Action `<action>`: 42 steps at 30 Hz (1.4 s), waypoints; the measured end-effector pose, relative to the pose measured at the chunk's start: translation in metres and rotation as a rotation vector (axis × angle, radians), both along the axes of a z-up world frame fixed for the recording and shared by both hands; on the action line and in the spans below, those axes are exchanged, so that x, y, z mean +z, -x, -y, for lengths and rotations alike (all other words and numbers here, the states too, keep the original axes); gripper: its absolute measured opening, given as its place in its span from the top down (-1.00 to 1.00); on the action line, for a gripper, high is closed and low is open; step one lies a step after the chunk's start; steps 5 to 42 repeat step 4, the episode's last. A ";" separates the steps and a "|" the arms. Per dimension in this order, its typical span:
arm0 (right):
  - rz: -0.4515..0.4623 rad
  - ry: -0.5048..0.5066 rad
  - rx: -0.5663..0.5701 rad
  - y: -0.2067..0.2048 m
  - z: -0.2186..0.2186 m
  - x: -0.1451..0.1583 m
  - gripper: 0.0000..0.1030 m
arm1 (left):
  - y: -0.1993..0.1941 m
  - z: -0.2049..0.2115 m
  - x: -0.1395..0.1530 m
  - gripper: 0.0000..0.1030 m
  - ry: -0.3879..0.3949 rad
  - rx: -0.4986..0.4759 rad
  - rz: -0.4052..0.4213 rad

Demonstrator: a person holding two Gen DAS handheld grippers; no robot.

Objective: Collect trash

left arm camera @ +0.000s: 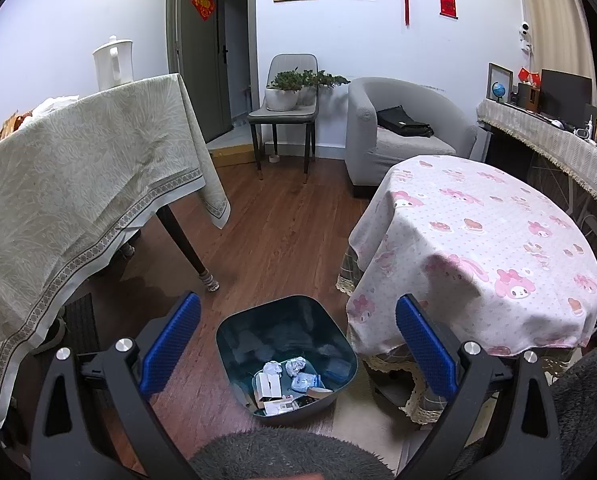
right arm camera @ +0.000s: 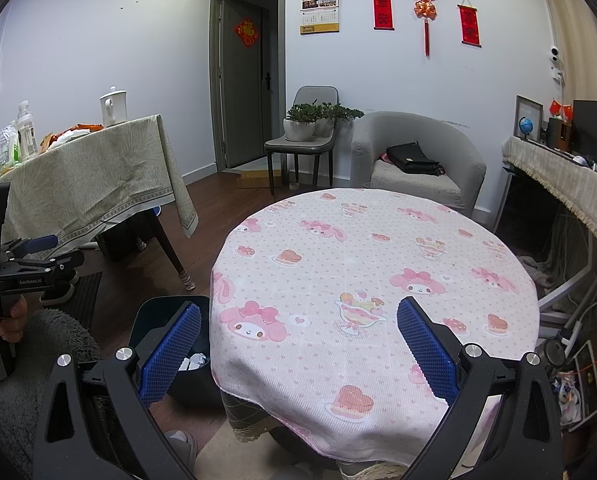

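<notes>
A dark blue trash bin [left arm camera: 286, 354] stands on the wooden floor beside the round table, holding crumpled paper [left arm camera: 295, 365] and small white packages [left arm camera: 268, 386]. My left gripper [left arm camera: 296, 344] hangs open above the bin with nothing between its blue pads. My right gripper [right arm camera: 298, 350] is open too, empty, over the round table with the pink cartoon cloth [right arm camera: 378, 264]. In the right wrist view the bin [right arm camera: 154, 320] shows at lower left, partly hidden by the left finger, and the left gripper's body [right arm camera: 26, 272] is held by a hand at the far left.
A larger table with a beige cloth [left arm camera: 78, 184] stands to the left, carrying a white kettle [right arm camera: 113, 107], bottles and wrappers. Behind are a chair with potted plants [left arm camera: 284, 92], a grey armchair with a black bag [left arm camera: 404, 122], and a cluttered desk [right arm camera: 558, 164] at right.
</notes>
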State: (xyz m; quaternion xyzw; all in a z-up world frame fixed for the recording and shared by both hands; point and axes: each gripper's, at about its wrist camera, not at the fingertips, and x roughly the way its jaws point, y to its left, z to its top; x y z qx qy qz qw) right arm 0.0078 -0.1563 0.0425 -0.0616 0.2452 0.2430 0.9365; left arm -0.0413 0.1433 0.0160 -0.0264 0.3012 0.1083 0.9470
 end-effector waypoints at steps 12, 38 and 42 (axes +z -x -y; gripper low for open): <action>0.000 0.000 0.000 0.000 0.000 0.000 -0.93 | 0.001 0.001 -0.002 -0.93 -0.003 -0.001 -0.003; 0.000 0.000 0.000 0.000 0.000 0.000 -0.93 | 0.001 0.001 -0.002 -0.93 -0.003 -0.001 -0.003; 0.000 0.000 0.000 0.000 0.000 0.000 -0.93 | 0.001 0.001 -0.002 -0.93 -0.003 -0.001 -0.003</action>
